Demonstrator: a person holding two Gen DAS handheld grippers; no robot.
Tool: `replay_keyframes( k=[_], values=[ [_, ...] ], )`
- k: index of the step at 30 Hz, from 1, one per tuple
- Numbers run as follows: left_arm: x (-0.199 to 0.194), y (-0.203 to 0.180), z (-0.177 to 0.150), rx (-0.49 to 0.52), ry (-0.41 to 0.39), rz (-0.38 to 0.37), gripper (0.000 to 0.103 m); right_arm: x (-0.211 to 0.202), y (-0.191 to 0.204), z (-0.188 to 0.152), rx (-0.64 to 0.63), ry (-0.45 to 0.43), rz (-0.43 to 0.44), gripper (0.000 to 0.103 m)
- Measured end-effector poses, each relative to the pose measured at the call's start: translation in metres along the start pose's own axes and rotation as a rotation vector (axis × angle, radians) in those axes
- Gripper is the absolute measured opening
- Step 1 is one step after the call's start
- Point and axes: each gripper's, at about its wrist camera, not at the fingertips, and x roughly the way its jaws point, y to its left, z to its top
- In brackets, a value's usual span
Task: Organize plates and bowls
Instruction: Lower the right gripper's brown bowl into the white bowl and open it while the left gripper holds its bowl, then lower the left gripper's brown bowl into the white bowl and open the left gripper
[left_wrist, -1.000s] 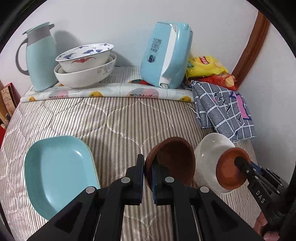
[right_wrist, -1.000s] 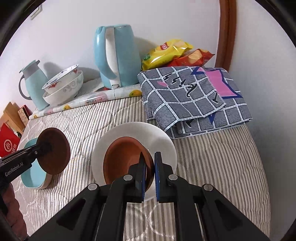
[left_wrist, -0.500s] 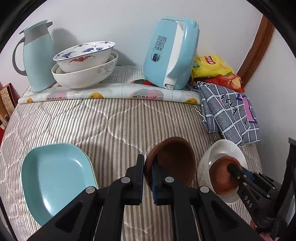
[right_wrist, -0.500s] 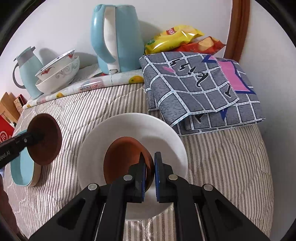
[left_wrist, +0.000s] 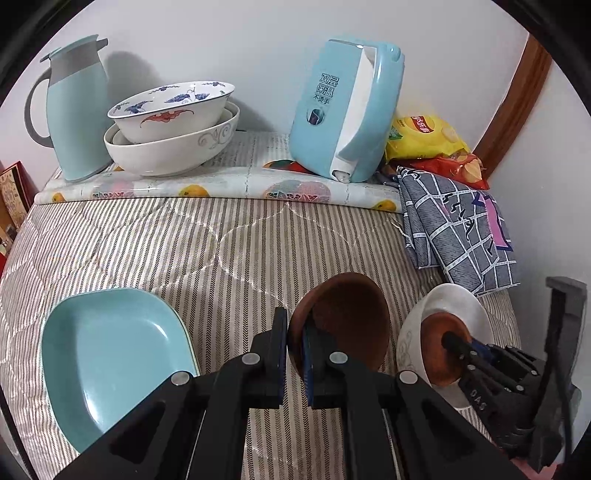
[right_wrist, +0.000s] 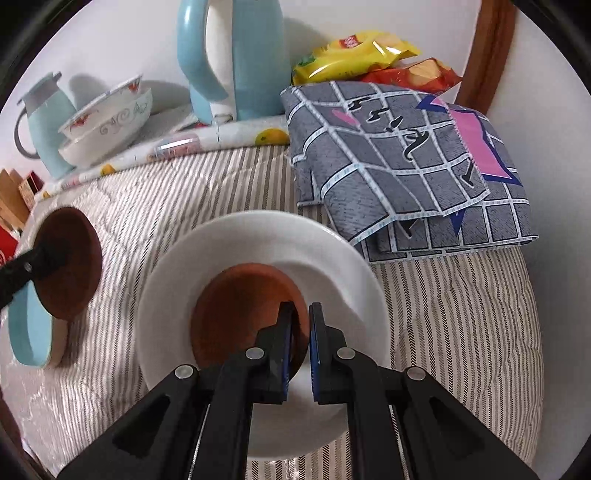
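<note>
Brown wood fills both tools. The left tool (left_wrist: 295, 345) is clamped on the rim of a dark wooden bowl (left_wrist: 347, 317), holding it tilted on edge above the striped quilt (left_wrist: 221, 240), between the teal dish (left_wrist: 110, 354) near the quilt's front left edge and the white bowl (left_wrist: 454, 302) at its right side. The right tool (right_wrist: 300, 332) pinches the rim of a lighter wooden bowl (right_wrist: 240, 310), which sits inside the white bowl (right_wrist: 258, 236); whether it rests on the white bowl's bottom cannot be told. Along the back edge, two patterned bowls (left_wrist: 173, 125) are nested beside a teal jug (left_wrist: 79, 107), with a blue kettle (left_wrist: 347, 114) further right. A folded checked cloth (right_wrist: 406, 162) lies at the back right corner, just behind the white bowl.
</note>
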Motion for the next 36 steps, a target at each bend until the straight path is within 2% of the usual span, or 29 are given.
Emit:
replay_keyframes(
  k=[4,8,13,16,20,26,31,36],
  values=[
    [-0.006,-0.002,0.0,0.009,-0.006,-0.002,0.008,0.003,0.007,-0.002,-0.029,0.007,-0.035,0.013],
    [-0.01,-0.001,-0.001,0.01,-0.011,-0.003,0.008,0.004,0.008,-0.004,-0.019,0.005,-0.03,0.014],
    [-0.014,0.001,-0.003,0.0,-0.01,-0.017,0.008,-0.002,0.008,-0.005,-0.015,-0.016,0.003,0.034],
    [-0.02,0.0,-0.006,0.0,-0.018,-0.012,0.008,-0.005,0.008,-0.006,-0.015,-0.022,-0.005,0.038],
    [-0.026,-0.006,-0.009,0.002,-0.025,-0.023,0.008,-0.017,0.005,-0.009,-0.002,-0.038,0.005,0.039],
    [-0.03,-0.024,-0.013,0.021,-0.023,-0.036,0.008,-0.055,-0.007,-0.018,0.011,-0.114,0.001,0.039],
    [-0.035,-0.043,-0.017,0.042,-0.028,-0.057,0.008,-0.088,-0.024,-0.028,0.034,-0.167,-0.02,0.04],
    [-0.036,-0.058,-0.021,0.052,-0.022,-0.083,0.008,-0.108,-0.047,-0.04,0.081,-0.184,-0.045,0.04]
  ],
)
